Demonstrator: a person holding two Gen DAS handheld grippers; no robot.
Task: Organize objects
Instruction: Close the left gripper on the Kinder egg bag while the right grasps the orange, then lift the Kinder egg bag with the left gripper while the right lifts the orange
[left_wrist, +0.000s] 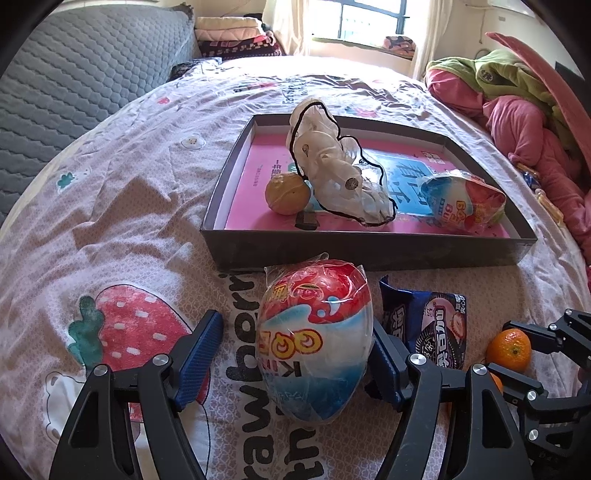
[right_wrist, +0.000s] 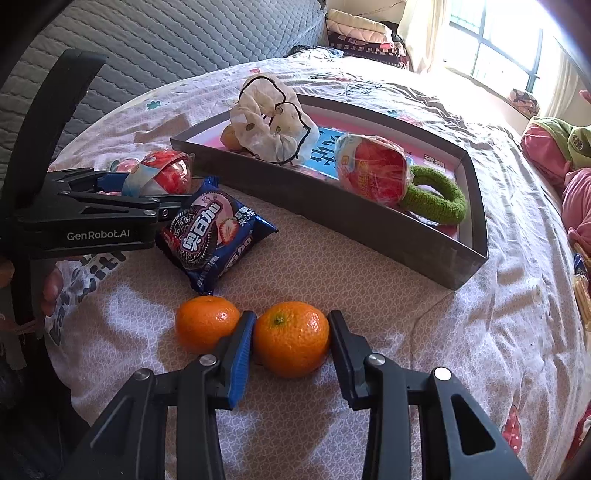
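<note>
Orange mandarins (right_wrist: 291, 338), blue biscuit packet (right_wrist: 216, 236), grey tray (left_wrist: 369, 249) lined pink, perhaps strawberry-print bedsheet (left_wrist: 129, 206).

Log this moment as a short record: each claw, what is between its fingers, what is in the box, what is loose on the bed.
left claw: open, straddling wrapped toy egg
right claw: pads against orange
box: second toy egg, white scrunchie, green scrunchie, yellowish ball
loose on bed: cookie packet, second orange
</note>
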